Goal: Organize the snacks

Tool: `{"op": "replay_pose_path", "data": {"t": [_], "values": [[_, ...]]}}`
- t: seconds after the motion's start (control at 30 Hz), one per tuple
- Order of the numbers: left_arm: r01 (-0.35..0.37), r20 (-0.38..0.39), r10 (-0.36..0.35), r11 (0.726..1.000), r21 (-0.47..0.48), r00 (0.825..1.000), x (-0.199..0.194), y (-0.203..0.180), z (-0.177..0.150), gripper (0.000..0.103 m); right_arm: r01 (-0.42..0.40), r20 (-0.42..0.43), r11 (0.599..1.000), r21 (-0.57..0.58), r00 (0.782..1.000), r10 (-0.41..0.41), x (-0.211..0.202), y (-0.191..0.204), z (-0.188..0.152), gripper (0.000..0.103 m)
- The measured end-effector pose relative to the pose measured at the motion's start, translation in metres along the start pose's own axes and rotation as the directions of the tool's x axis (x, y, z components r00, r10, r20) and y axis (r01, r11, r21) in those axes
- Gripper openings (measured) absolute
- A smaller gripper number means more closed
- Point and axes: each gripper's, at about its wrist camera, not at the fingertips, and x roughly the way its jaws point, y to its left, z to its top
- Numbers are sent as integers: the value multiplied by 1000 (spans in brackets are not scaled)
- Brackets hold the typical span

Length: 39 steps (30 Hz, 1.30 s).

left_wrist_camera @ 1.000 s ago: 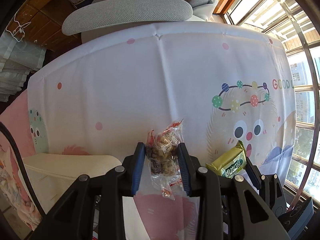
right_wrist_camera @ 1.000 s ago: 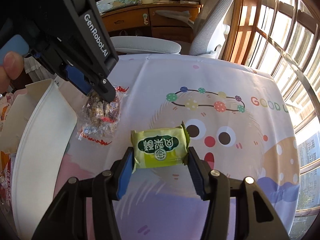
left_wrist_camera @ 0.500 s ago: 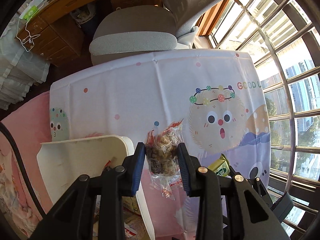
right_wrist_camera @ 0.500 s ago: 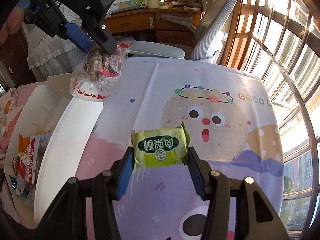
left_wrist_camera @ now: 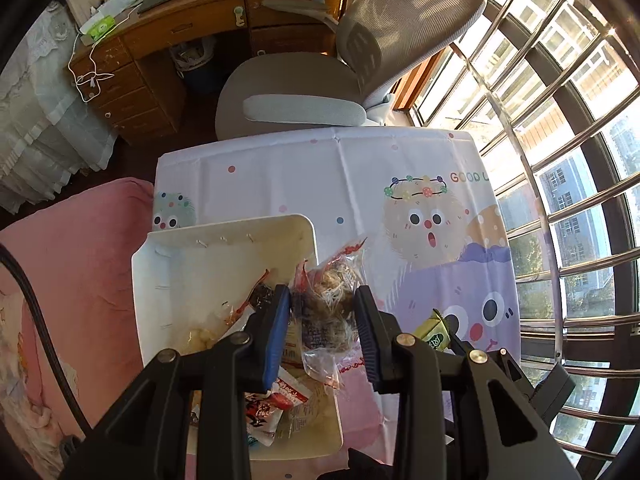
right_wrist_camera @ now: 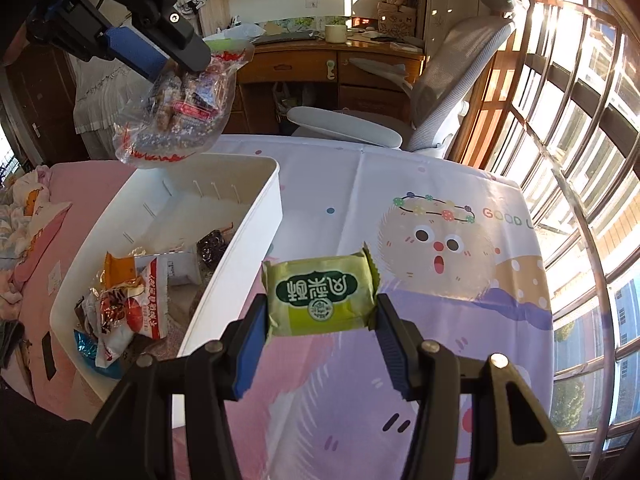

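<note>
Two snacks are held aloft: the left gripper (left_wrist_camera: 322, 312) pinches a light, crinkly clear bag (left_wrist_camera: 328, 312) above the white bin (right_wrist_camera: 240, 248); the right gripper (right_wrist_camera: 320, 320) clamps a soft green packet (right_wrist_camera: 320, 294) by its edges, just right of the bin.

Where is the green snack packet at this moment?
In the right wrist view, the green snack packet is held in the right gripper, above the tablecloth, just right of the white bin.
</note>
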Motion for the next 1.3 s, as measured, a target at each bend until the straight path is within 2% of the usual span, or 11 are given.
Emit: {"op": "replay_pose_path", "data": {"t": [0.4, 0.57, 0.7, 0.8, 0.9, 0.97, 1.03, 1.1, 1.17, 1.23, 1.3], "values": [[46, 45, -48, 997, 59, 998, -45, 54, -78, 31, -56, -19, 993, 103, 998, 58, -35, 66, -37, 53], [67, 64, -71, 995, 71, 995, -49, 77, -108, 31, -65, -19, 991, 116, 998, 67, -43, 98, -49, 53], [101, 95, -113, 987, 125, 989, -48, 86, -133, 31, -60, -11, 991, 117, 998, 62, -48, 121, -54, 54], [104, 116, -124, 981, 164, 985, -45, 89, -152, 32, -56, -1, 990, 127, 998, 56, -50, 134, -56, 54], [102, 143, -125, 982, 158, 982, -41, 94, -166, 33, -49, 2, 990, 132, 999, 50, -52, 142, -58, 57], [100, 168, -127, 983, 156, 978, -40, 96, -174, 40, -44, -4, 990, 132, 999, 45, -53, 143, -56, 59], [92, 188, -123, 982, 168, 974, -40, 98, -183, 61, -31, -7, 991, 127, 999, 32, -56, 145, -55, 63], [96, 216, -131, 981, 166, 968, -42, 101, -192, 62, -28, -9, 992, 125, 1000, 29, -58, 145, -56, 64], [125, 243, -158, 982, 145, 957, -44, 105, -202, 69, -27, -18, 991, 133, 999, 29, -58, 143, -58, 67], [123, 273, -151, 985, 120, 950, -47, 105, -212, 81, -31, -31, 989, 146, 999, 36, -58, 139, -60, 69], [126, 287, -153, 986, 111, 946, -48, 103, -221, 82, -31, -45, 986, 163, 998, 38, -58, 134, -63, 74]]}}
